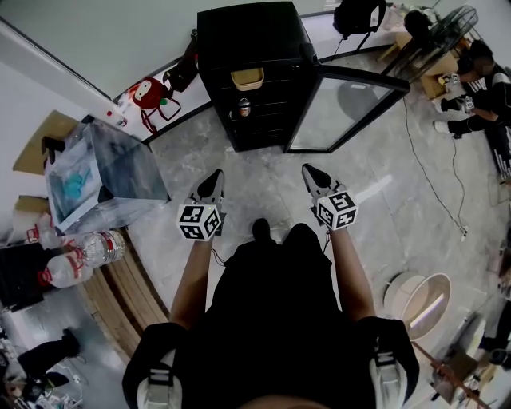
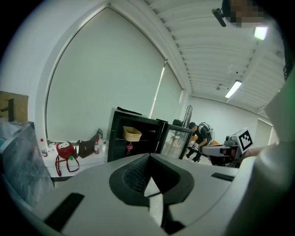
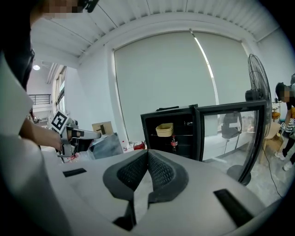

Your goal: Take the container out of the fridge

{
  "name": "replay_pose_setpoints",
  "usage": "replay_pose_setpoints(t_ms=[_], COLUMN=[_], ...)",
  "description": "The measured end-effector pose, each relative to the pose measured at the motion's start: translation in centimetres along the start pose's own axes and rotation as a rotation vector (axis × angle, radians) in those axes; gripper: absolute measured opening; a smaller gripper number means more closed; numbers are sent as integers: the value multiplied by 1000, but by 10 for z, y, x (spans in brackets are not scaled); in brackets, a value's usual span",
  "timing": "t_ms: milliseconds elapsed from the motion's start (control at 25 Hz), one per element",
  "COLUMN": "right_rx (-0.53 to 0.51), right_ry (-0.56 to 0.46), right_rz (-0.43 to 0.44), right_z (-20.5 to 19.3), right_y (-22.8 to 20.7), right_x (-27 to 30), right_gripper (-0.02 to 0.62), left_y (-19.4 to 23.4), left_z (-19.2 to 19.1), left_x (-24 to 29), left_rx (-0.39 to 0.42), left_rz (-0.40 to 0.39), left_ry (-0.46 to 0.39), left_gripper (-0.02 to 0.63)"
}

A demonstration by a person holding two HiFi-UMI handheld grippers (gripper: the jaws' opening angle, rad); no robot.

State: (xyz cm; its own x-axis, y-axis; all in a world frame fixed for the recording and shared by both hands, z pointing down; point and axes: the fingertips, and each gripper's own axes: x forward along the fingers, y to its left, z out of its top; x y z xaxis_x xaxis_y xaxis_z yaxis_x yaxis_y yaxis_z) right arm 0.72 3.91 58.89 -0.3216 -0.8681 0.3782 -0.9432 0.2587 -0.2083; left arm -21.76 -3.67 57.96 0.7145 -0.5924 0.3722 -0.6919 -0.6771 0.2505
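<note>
A black fridge [image 1: 254, 76] stands ahead of me on the floor, its glass door [image 1: 339, 108] swung open to the right. On its upper shelf sits the yellow container [image 1: 247, 78], also in the left gripper view [image 2: 132, 133] and the right gripper view [image 3: 164, 130]. A small cola bottle [image 1: 244, 107] stands on the shelf below. My left gripper [image 1: 214, 177] and right gripper [image 1: 311, 172] are held side by side well short of the fridge, both pointing at it. Each one is shut with nothing between its pads.
To my left a clear plastic box [image 1: 100, 180] and water bottles [image 1: 84, 252] rest on a wooden bench. A red bag [image 1: 148, 94] lies by the wall. People [image 1: 479, 80] and a fan [image 1: 451, 24] are at the back right, white basins [image 1: 423, 299] at the right.
</note>
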Motion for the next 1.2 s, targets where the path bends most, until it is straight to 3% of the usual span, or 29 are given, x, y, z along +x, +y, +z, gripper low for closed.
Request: replay_pose_setpoints(t_ms=[360,1200], right_rx=[-16,-40], right_ry=[12,34], right_rz=[11,156], right_z=[14,70], right_y=[-26,-109], right_x=[26,117], right_gripper=[-2,-2], left_y=[10,31], left_z=[16,56], left_x=[38,117], left_rx=[8,-22], left_rz=[-8,116], left_ry=[7,6], left_gripper=[18,18])
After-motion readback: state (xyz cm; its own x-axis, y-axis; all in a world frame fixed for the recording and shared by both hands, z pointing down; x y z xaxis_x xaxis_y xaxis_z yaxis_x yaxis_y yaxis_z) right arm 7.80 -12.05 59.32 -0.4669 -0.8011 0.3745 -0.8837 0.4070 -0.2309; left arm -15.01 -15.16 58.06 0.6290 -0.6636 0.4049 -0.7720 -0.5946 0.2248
